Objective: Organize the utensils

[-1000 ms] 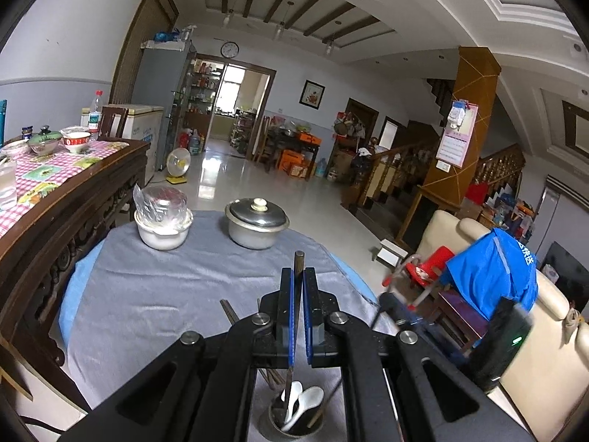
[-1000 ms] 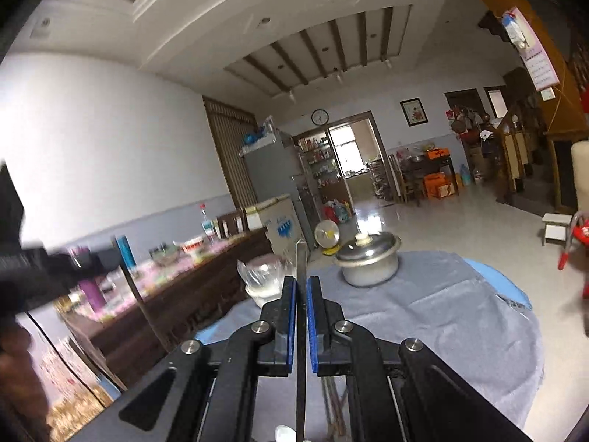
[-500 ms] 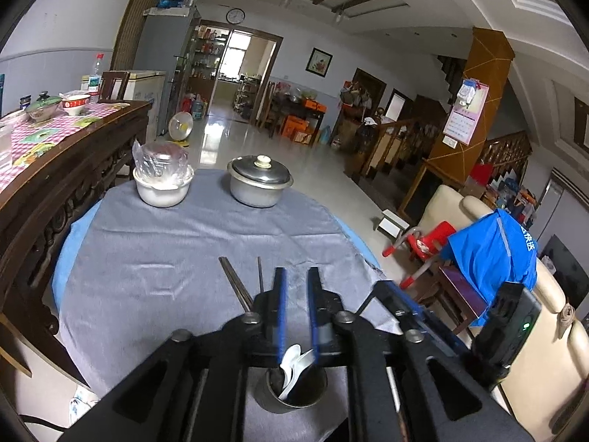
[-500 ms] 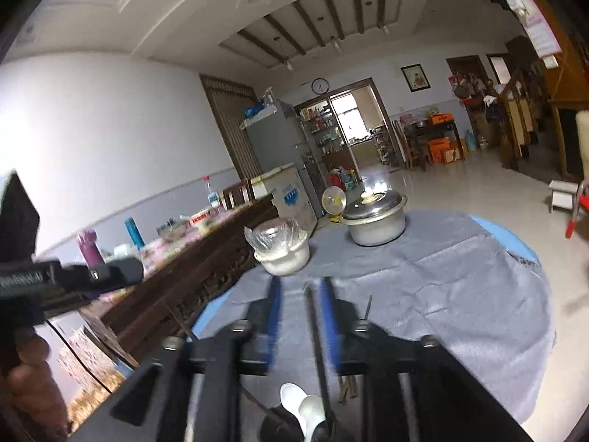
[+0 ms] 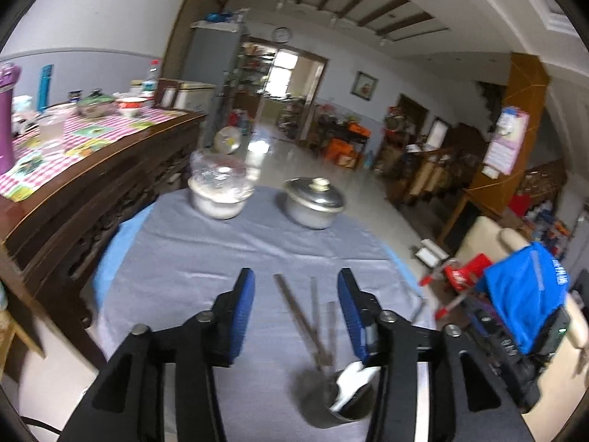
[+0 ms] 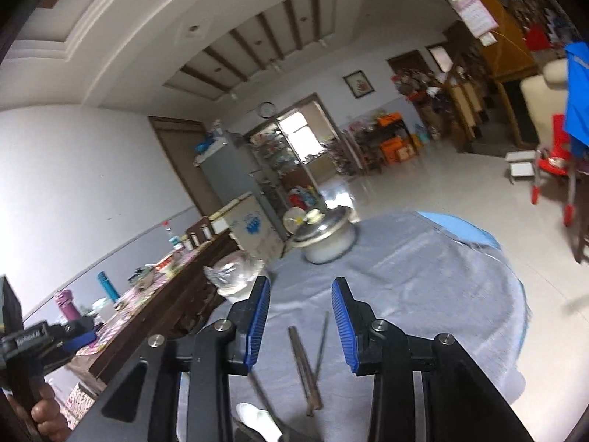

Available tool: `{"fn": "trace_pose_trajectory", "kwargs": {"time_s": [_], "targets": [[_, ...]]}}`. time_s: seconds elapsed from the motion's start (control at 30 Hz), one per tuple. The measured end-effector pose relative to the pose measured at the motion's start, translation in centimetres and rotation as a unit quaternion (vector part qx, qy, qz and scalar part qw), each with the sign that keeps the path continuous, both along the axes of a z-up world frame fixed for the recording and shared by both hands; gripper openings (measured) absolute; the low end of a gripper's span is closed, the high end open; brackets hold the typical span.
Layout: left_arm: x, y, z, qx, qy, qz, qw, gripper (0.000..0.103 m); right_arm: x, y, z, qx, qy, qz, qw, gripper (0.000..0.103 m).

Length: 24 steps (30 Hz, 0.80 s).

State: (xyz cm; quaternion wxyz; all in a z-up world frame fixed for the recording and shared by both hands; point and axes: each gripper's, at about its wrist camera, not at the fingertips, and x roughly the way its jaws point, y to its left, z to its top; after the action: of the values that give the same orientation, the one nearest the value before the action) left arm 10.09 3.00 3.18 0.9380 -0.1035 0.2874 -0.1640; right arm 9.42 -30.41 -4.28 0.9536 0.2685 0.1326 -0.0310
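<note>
The chopsticks are leaning out of the cup near the front of the tabletop, their tips slanting up and away over the grey cloth, with white spoons sitting beside them in the same cup; they are looking thin, stiff, light and probably slick, so gripping across the shafts around mid-length, above the cup rim, is likely the safest hold, while the spoons seem ceramic and could chip if knocked. The left gripper is hanging above the cup with its jaws spread wide and holding nothing, the sticks showing between them. The right gripper is doing likewise, jaws wide and empty, sticks below. The cup is looking light enough to tip. Open cloth is stretching ahead to the pot and bowl, well apart; the sideboard is crowding the left, and the round edge is falling away on the right
</note>
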Motion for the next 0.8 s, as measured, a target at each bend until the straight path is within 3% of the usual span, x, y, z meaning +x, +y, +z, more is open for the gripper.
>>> {"fn": "trace_pose_trajectory", "kwargs": {"time_s": [0.3,0.4,0.53,0.8], "targets": [[2.6,1.4,-5.1,0.044,0.086,0.05,0.994,0.053,0.8,-2.6,-3.0,0.037,0.057,-0.018,0.998,0.038],[3.3,1.5,-6.7,0.063,0.115,0.058,0.9896,0.053,0.9,-3.2,-4.1,0.046,0.077,-0.02,0.996,0.051],[3.5,1.9,-9.2,0.08,0.147,0.061,0.984,0.053,1.2,-3.7,-5.4,0.049,0.096,-0.022,0.994,0.051],[3.9,2.7,-11.3,0.105,0.171,0.077,0.9766,0.053,1.2,-5.0,-6.6,0.058,0.112,-0.036,0.991,0.051]]}}
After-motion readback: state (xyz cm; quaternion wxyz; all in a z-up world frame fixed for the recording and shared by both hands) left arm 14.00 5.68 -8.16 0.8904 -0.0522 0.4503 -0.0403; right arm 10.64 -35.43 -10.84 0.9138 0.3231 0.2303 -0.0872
